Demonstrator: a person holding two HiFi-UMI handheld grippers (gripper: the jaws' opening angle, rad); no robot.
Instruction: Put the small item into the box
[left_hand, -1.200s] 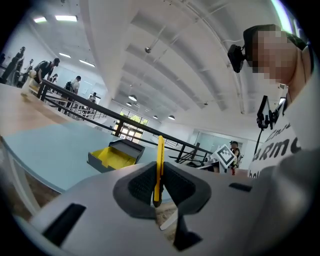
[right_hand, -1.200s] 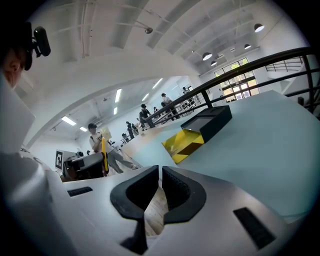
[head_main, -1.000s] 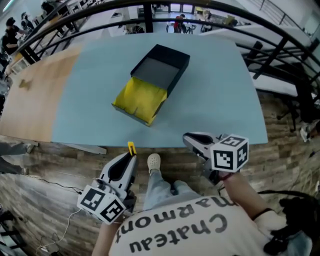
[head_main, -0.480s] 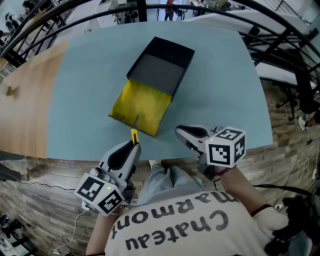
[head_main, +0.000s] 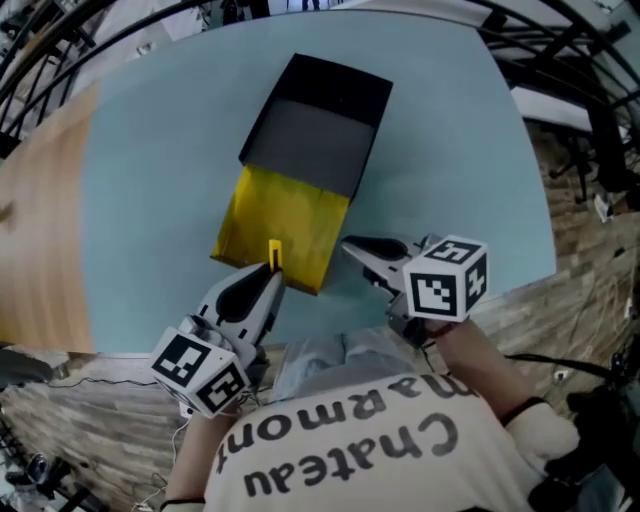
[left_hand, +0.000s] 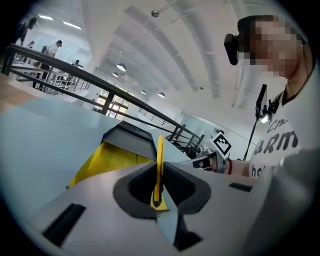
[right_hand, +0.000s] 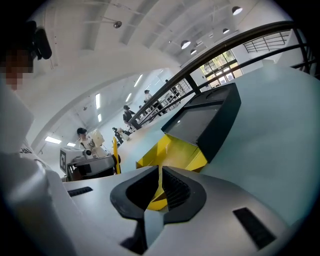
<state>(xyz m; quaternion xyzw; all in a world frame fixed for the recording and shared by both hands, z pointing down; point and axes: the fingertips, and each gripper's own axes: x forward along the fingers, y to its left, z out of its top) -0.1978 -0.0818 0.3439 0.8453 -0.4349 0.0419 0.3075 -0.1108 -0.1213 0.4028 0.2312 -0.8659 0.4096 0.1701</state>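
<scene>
Nearest, the person's printed shirt (head_main: 340, 450) filled the bottom of the head view, with the marker cube (head_main: 200, 373) of the left gripper (head_main: 270, 275) and that of the right gripper (head_main: 352, 247) just ahead of it. Only the left gripper view showed the grip: its fingers (left_hand: 135, 185) were clamped on the small yellow item (left_hand: 159, 157), a thin strip seen edge-on and standing upright out of them. The right gripper view showed its own fingers (right_hand: 182, 192) pressed together with nothing between them, only a slit of yellow beyond. It also caught the left gripper off to one side, strip sticking up. In the head view the item's tip overlapped the near edge of the yellow flap (head_main: 280, 225), outside the box. Beyond, the black box (head_main: 318, 125) lay open on the pale blue bench (head_main: 140, 150), flap toward the person. Farthest, only the gripper views showed ceiling lights (left_hand: 120, 67) and distant people (right_hand: 127, 115)
</scene>
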